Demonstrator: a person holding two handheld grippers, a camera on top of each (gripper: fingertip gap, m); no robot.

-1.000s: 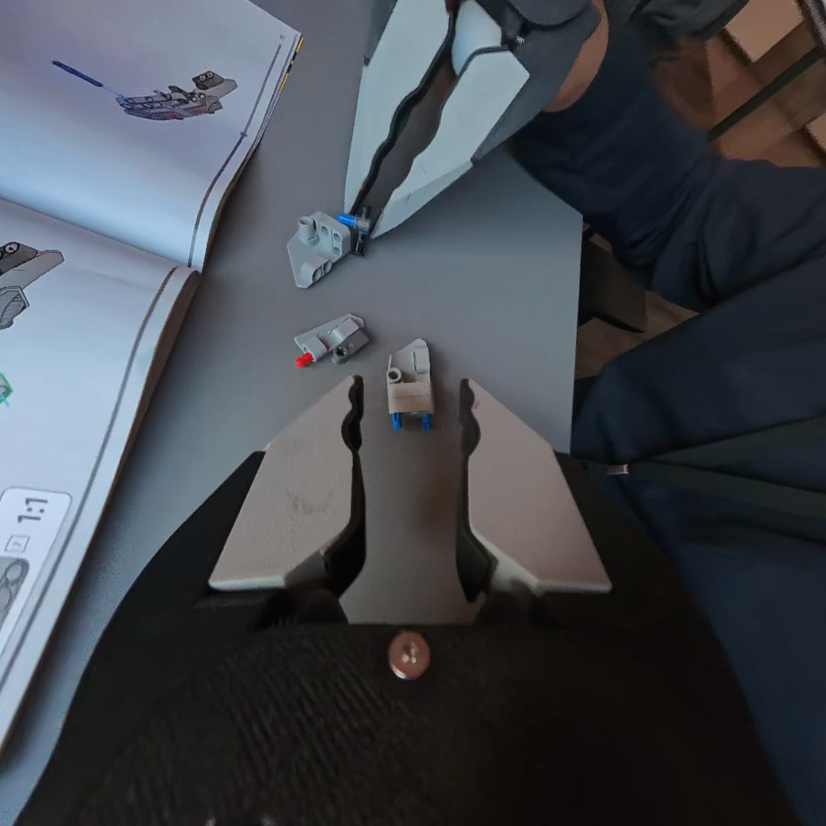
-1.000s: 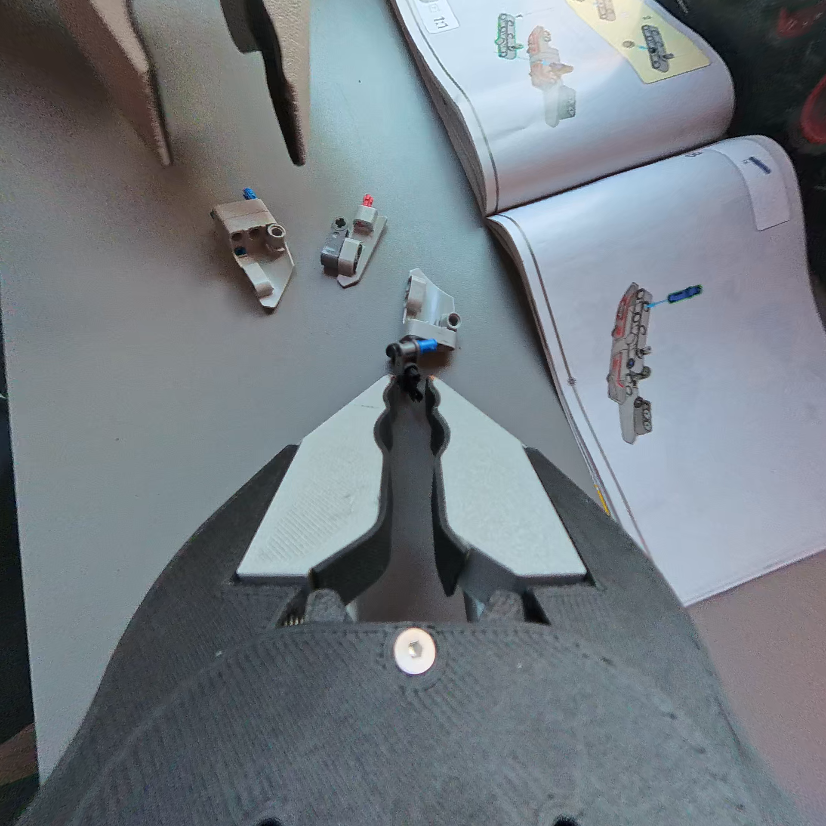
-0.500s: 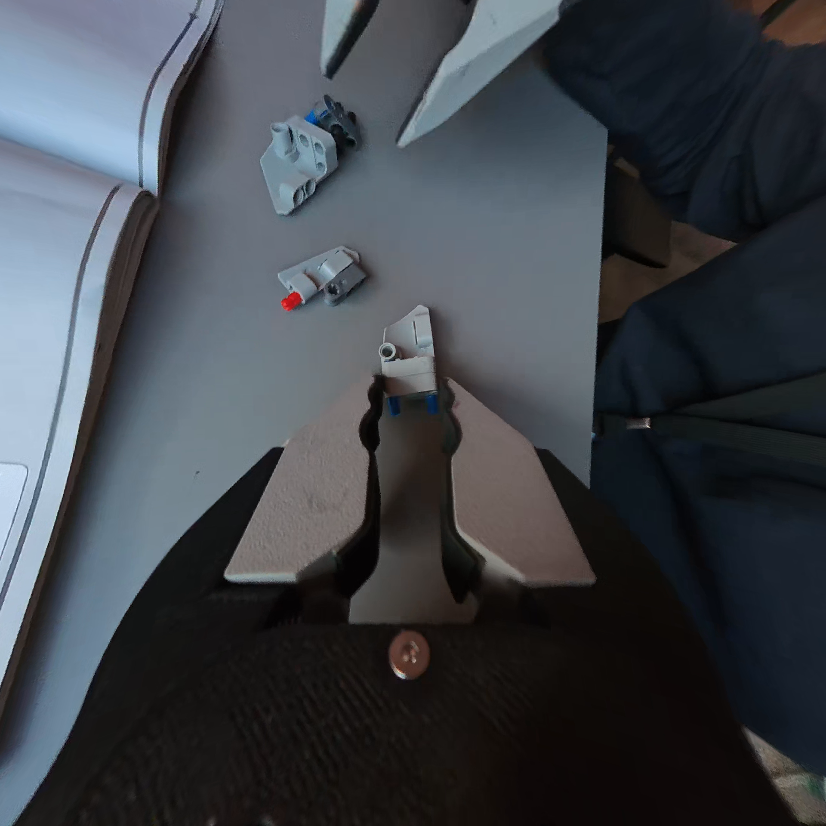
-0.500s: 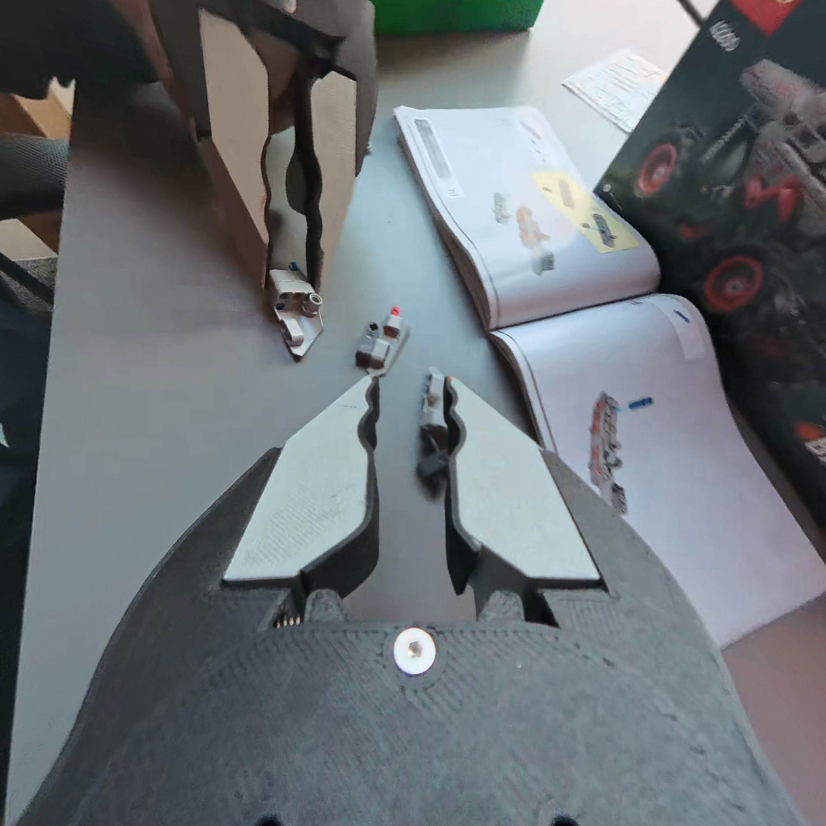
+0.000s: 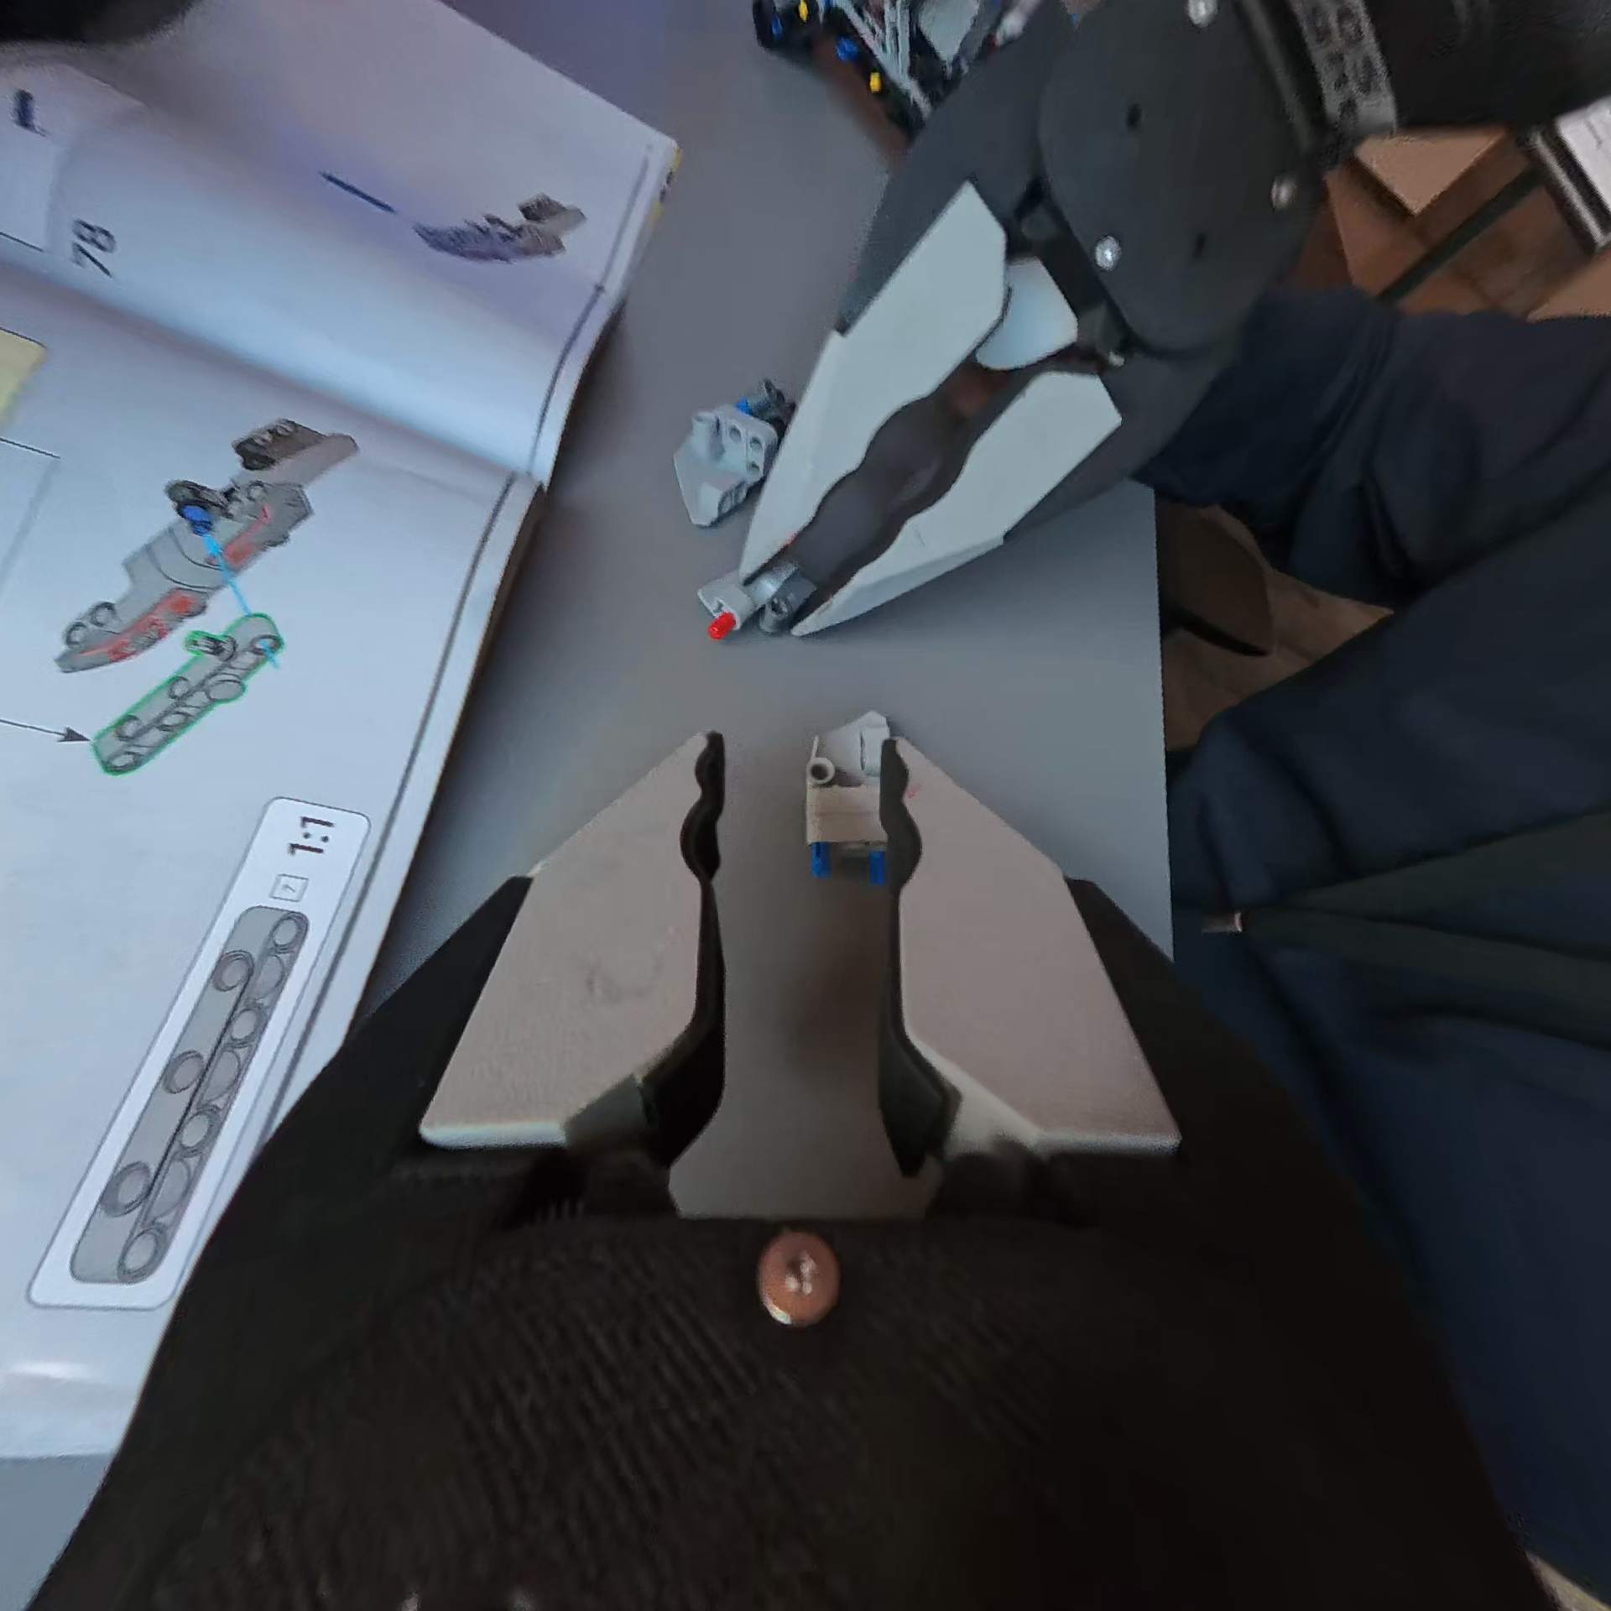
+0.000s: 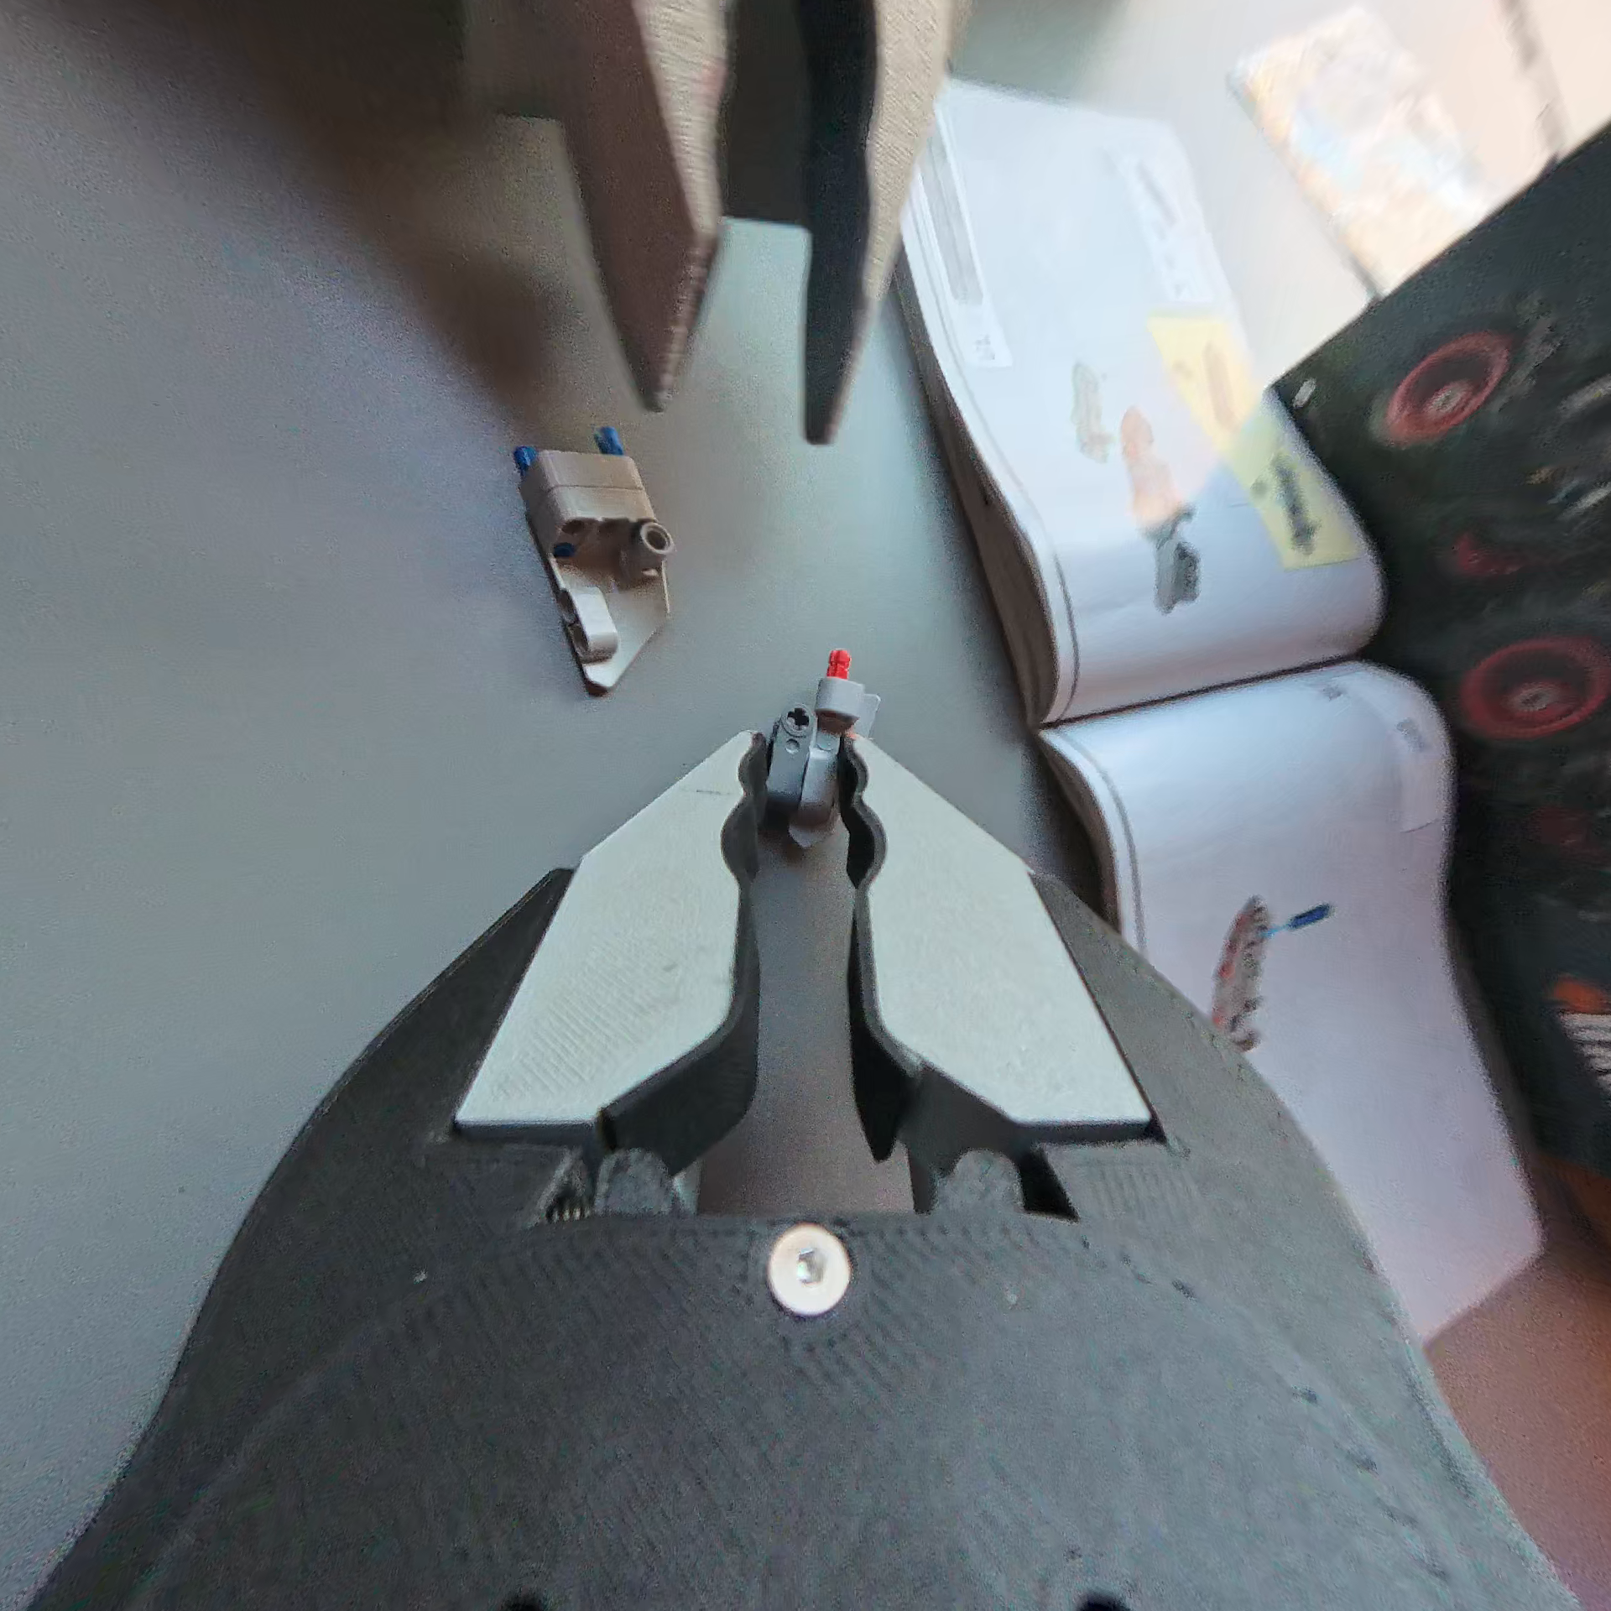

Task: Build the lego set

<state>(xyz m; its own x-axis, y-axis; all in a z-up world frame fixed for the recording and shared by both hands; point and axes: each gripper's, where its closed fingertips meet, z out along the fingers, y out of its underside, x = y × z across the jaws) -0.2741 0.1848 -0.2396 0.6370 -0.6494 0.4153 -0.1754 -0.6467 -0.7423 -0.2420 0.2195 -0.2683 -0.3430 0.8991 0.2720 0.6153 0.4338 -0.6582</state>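
Observation:
Three small grey lego sub-assemblies lie on the grey table [image 5: 1002, 680]. My left gripper [image 5: 800, 750] is open. A grey piece with two blue pins [image 5: 841, 811] lies on the table between its fingers, close to the right one. That piece also shows in the right wrist view [image 6: 601, 558], apart from the left gripper [image 6: 741, 418] hanging over it. My right gripper [image 6: 804, 745] is shut on a grey piece with a red pin [image 6: 806, 767], low at the table; the left wrist view shows the right gripper [image 5: 776, 610] and the red-pin piece [image 5: 741, 601]. A third grey piece with a blue pin and a black connector [image 5: 728, 453] lies beside the right gripper.
An open instruction booklet [image 5: 261, 523] lies to the left in the left wrist view and to the right in the right wrist view [image 6: 1220, 567]. A dark lego box with red wheels [image 6: 1499, 610] lies beyond it. A part-built model [image 5: 872, 52] is at the far end. The table edge [image 5: 1164, 697] borders a person's dark clothing. One gripper's finger ends stand about 6 cm off the other's.
My left gripper has opened and pulled back, leaving the blue-pin piece on the table. My right gripper let go of the piece with the black connector, moved over and shut on the red-pin piece.

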